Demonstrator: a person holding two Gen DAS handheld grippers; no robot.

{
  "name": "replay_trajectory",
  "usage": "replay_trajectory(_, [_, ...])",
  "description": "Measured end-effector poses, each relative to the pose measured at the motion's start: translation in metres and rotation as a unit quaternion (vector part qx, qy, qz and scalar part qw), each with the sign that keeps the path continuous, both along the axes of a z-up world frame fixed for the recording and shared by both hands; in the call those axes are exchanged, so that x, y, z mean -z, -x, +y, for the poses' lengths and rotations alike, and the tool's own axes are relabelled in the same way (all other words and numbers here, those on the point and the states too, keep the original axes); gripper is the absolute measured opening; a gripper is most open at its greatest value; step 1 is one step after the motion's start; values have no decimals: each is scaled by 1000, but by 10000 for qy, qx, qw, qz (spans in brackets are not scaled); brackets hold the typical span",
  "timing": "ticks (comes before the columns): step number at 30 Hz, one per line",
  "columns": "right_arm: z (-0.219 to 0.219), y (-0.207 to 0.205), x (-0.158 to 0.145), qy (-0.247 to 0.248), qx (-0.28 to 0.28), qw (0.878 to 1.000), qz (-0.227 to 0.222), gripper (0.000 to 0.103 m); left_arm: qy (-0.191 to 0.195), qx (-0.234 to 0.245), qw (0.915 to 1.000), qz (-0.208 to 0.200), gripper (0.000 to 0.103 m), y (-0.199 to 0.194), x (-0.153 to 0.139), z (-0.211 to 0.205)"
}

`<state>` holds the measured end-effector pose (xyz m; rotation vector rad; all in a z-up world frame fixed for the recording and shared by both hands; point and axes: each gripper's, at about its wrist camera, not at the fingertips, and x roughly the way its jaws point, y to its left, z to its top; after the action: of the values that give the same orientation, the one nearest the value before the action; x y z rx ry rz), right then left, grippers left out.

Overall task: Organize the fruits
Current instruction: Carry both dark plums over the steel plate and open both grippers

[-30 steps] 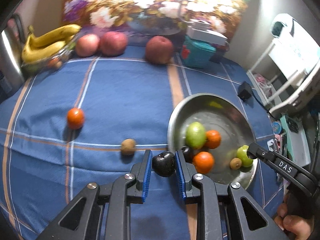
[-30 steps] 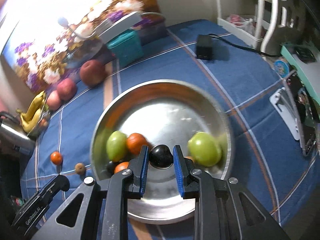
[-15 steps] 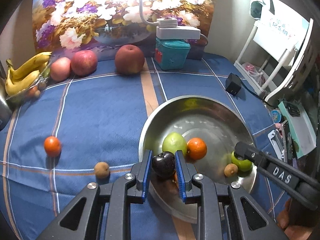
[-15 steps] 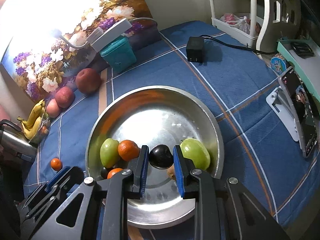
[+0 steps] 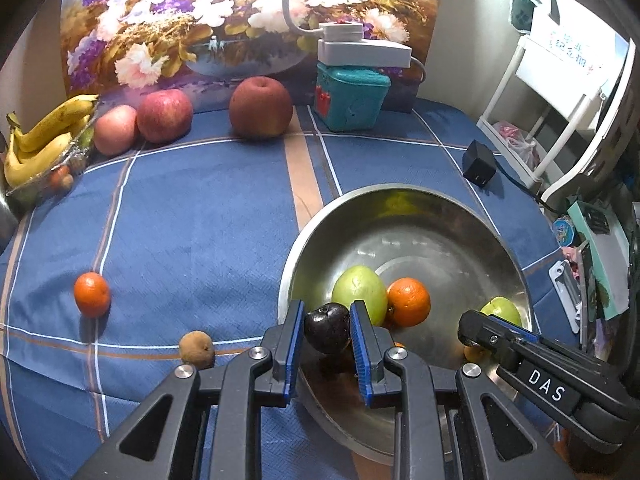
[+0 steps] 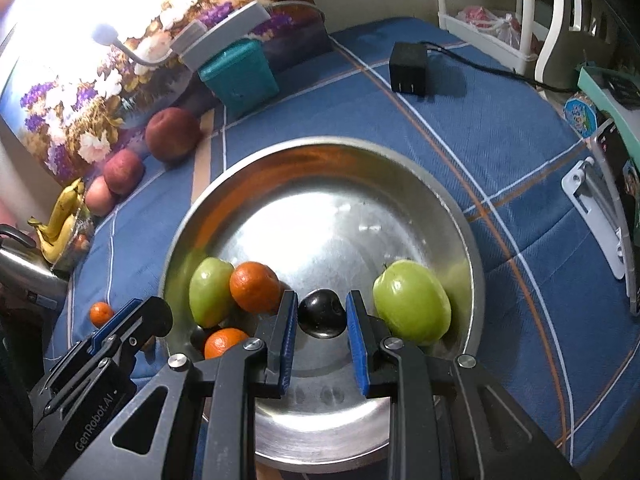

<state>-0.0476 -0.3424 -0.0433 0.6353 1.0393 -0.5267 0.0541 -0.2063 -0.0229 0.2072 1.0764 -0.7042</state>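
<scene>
A steel bowl (image 5: 404, 200) (image 6: 320, 148) on the blue cloth holds green fruits (image 5: 359, 288) (image 6: 412, 300), oranges (image 5: 408, 301) (image 6: 254, 286) and small dark fruit. My left gripper (image 5: 327, 326) is shut on a dark plum (image 5: 327, 327) just over the bowl's near-left rim. My right gripper (image 6: 322, 312) is shut on another dark plum (image 6: 322, 313) above the bowl's inside, between an orange and a green fruit. An orange (image 5: 91, 294) and a small brown fruit (image 5: 196, 350) lie on the cloth left of the bowl.
Apples (image 5: 260, 107) (image 5: 164, 110), bananas (image 5: 44, 140) and a teal box (image 5: 350, 98) line the back by a flower picture. A black charger (image 5: 479, 163) with cable lies right of the bowl. A kettle (image 6: 24, 268) stands at the left; white shelving (image 5: 560, 92) is at the right.
My left gripper has carried its plum right, from over the cloth to the bowl's rim. My right gripper has held its plum over the bowl with little movement.
</scene>
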Motion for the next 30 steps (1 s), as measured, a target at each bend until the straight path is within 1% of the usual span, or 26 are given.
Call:
replay_trajectory(11, [-1, -1, 8, -86, -64, 9998, 144, 26, -28, -6, 10000, 26, 26, 0, 1, 1])
replay_trajectory(20, [1, -3, 8, -29, -94, 9998, 189, 26, -69, 7, 10000, 49, 29, 0, 1, -1])
replay_trajectory(22, [2, -4, 7, -2, -111, 9997, 211, 26, -64, -3, 10000, 56, 32, 0, 1, -1])
replay_trajectory(25, [4, -5, 6, 53, -134, 9996, 224, 29, 10, -6, 10000, 53, 40, 1, -2, -1])
replay_trajectory(27, [5, -6, 4, 98, -156, 9996, 214, 37, 40, -7, 10000, 33, 41, 1, -5, 0])
replay_trajectory(30, [6, -5, -1, 166, -181, 9995, 173, 37, 67, -19, 10000, 20, 41, 1, -9, 1])
